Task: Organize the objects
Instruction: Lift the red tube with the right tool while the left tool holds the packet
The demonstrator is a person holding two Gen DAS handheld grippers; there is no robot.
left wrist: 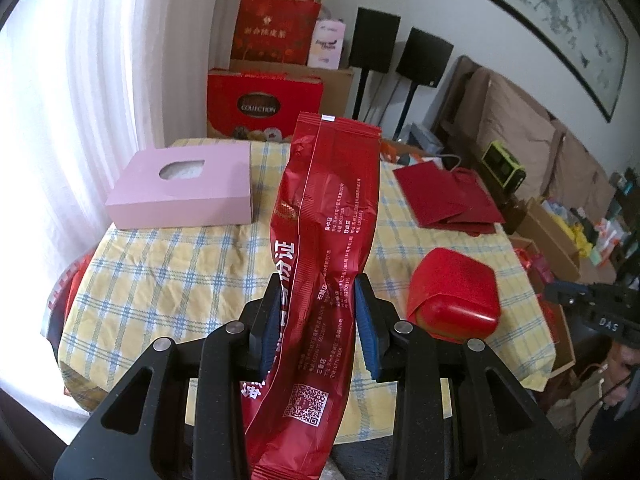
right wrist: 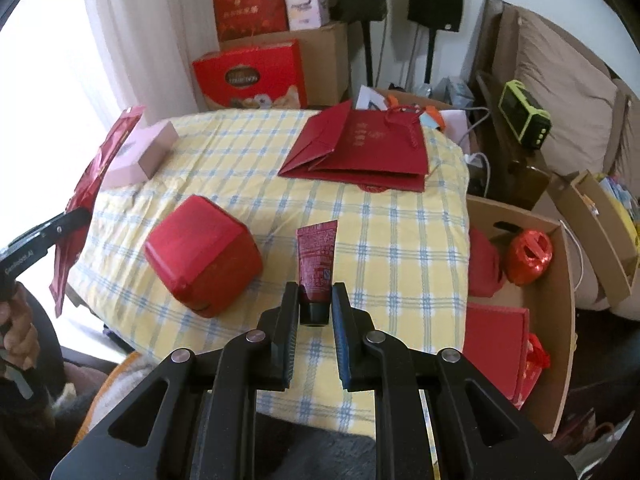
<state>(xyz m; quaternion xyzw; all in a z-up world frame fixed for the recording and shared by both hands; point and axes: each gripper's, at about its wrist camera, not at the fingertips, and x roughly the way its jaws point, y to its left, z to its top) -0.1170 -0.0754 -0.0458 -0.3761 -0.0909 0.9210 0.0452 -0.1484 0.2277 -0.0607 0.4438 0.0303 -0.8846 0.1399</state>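
My left gripper [left wrist: 316, 304] is shut on a long red foil packet [left wrist: 328, 208] with white print and holds it upright above the checked tablecloth [left wrist: 168, 276]. The packet also shows at the left of the right wrist view [right wrist: 86, 196]. My right gripper [right wrist: 316, 300] is shut on a small dark red tube [right wrist: 317, 256] at its black cap end, above the table's near side. A red box [right wrist: 202, 254] sits on the cloth left of the tube; it also shows in the left wrist view [left wrist: 456, 292].
A pink box [left wrist: 184, 188] with a round window lies at the table's far left. Flat red paper bags [right wrist: 360, 148] lie at the far right. An open cardboard box [right wrist: 560, 304] with red items stands right of the table. Gift boxes [right wrist: 252, 76] are stacked behind.
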